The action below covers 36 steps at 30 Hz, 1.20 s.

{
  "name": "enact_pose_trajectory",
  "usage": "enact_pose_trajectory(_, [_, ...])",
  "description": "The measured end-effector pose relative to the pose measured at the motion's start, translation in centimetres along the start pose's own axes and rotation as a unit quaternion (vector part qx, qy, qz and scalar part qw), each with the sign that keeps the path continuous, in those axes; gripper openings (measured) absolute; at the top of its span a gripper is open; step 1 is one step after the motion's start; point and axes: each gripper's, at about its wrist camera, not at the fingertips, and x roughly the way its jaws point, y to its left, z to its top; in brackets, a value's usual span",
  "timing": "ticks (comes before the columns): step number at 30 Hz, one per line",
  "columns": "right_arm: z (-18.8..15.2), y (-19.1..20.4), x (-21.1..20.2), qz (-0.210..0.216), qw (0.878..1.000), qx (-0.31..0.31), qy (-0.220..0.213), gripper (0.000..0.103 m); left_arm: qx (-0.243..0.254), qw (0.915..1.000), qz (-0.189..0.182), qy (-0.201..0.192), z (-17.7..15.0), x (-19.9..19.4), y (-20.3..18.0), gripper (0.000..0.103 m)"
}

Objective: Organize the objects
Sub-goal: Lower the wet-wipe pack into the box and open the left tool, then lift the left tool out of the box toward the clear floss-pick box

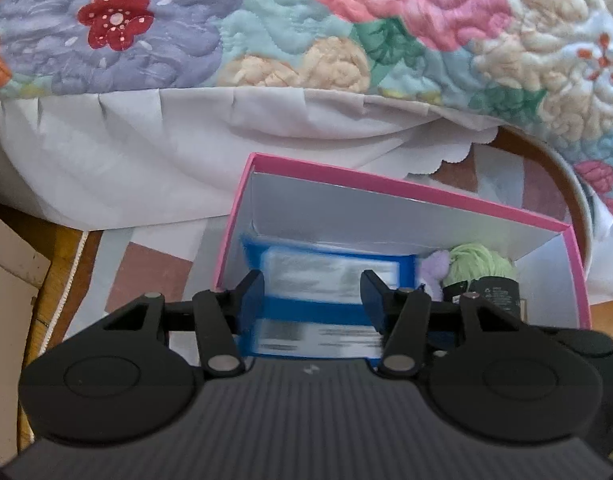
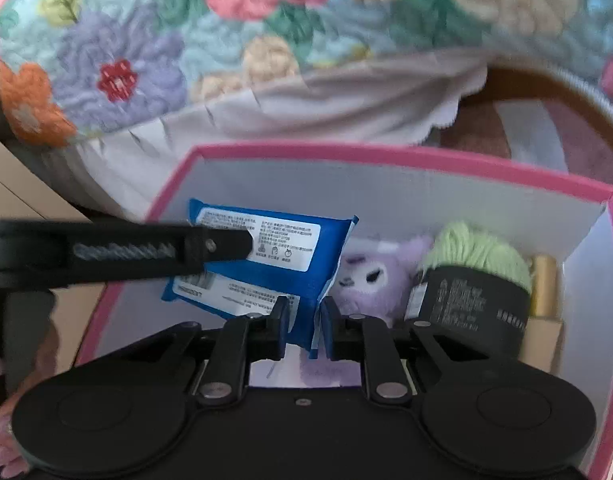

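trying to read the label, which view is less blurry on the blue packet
Right wrist view: the white label on the flat blue plastic packet is fairly sharp, though the floral quilt behind is soft. Left wrist view: the packet is smeared by motion blur and its print is unreadable.

Pink-rimmed box (image 2: 386,158), blue packet (image 2: 266,256), floral pastel quilt (image 1: 266,20)

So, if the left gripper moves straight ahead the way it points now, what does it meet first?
Probably the blue plastic packet with white labels, already between the left gripper's open fingers. Behind it stands the white inner wall of the pink cardboard box. Depth is unclear.
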Motion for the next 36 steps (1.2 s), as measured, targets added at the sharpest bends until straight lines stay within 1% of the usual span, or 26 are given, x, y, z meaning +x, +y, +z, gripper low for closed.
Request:
enact_pose_trajectory(1, [0.0,0.1,0.1,0.005,1.000,0.003,0.000,0.018,-0.005,1.0000,-0.007,0.000,-0.1,-0.1,0.1,0.052])
enact_pose_trajectory(4, [-0.1,0.6,0.7,0.012,1.000,0.014,0.001,0.018,-0.019,0.9997,-0.018,0.002,-0.1,-0.5,0.2,0.052])
enact_pose_trajectory(6, [-0.1,1.1,0.8,0.002,1.000,0.005,-0.002,0.018,-0.014,0.9998,-0.016,-0.001,-0.2,-0.9,0.0,0.052])
enact_pose_trajectory(9, [-0.3,1.0,0.5,0.002,1.000,0.002,-0.002,0.018,-0.006,0.9999,-0.012,-0.001,-0.4,-1.5,0.0,0.052])
enact_pose_trajectory(11, [-0.5,0.5,-0.1,0.003,1.000,0.008,-0.001,0.021,0.001,1.0000,-0.007,0.003,-0.6,-2.1,-0.1,0.052])
enact_pose_trajectory(12, [-0.7,0.3,-0.7,0.001,1.000,0.012,-0.006,0.021,0.007,1.0000,-0.004,0.006,-0.8,-2.4,-0.1,0.052])
enact_pose_trajectory(15, [-1.7,0.0,-2.7,0.001,1.000,0.013,-0.013,0.024,0.022,0.9996,0.001,0.016,-1.4,-3.8,0.0,0.052])
enact_pose_trajectory(17, [-2.2,0.3,-4.1,-0.003,1.000,0.001,-0.009,0.028,0.028,0.9993,-0.003,0.024,-1.8,-4.9,0.0,0.052])
enact_pose_trajectory(20, [-2.7,1.2,-6.4,-0.010,1.000,-0.025,-0.007,0.032,0.046,0.9985,-0.005,0.029,-2.4,-7.0,-0.4,0.054])
enact_pose_trajectory(22, [-3.1,2.1,-8.3,-0.006,0.999,-0.039,-0.010,0.037,0.061,0.9977,-0.004,0.028,-2.8,-8.6,-0.7,0.057])
enact_pose_trajectory(24, [-3.6,3.0,-10.3,0.001,0.998,-0.053,-0.014,0.041,0.078,0.9966,-0.007,0.028,-3.3,-10.4,-1.1,0.057])
enact_pose_trajectory(30, [-5.3,5.9,-16.2,0.013,0.996,-0.085,-0.037,0.049,0.119,0.9925,-0.012,0.027,-5.2,-15.2,-1.7,0.061])
enact_pose_trajectory(33, [-6.0,6.8,-18.6,0.011,0.994,-0.099,-0.054,0.051,0.131,0.9908,-0.016,0.029,-6.1,-17.3,-1.7,0.063])
enact_pose_trajectory(36, [-6.8,7.4,-20.8,0.011,0.992,-0.110,-0.065,0.055,0.135,0.9901,-0.017,0.034,-6.9,-19.2,-1.4,0.063])
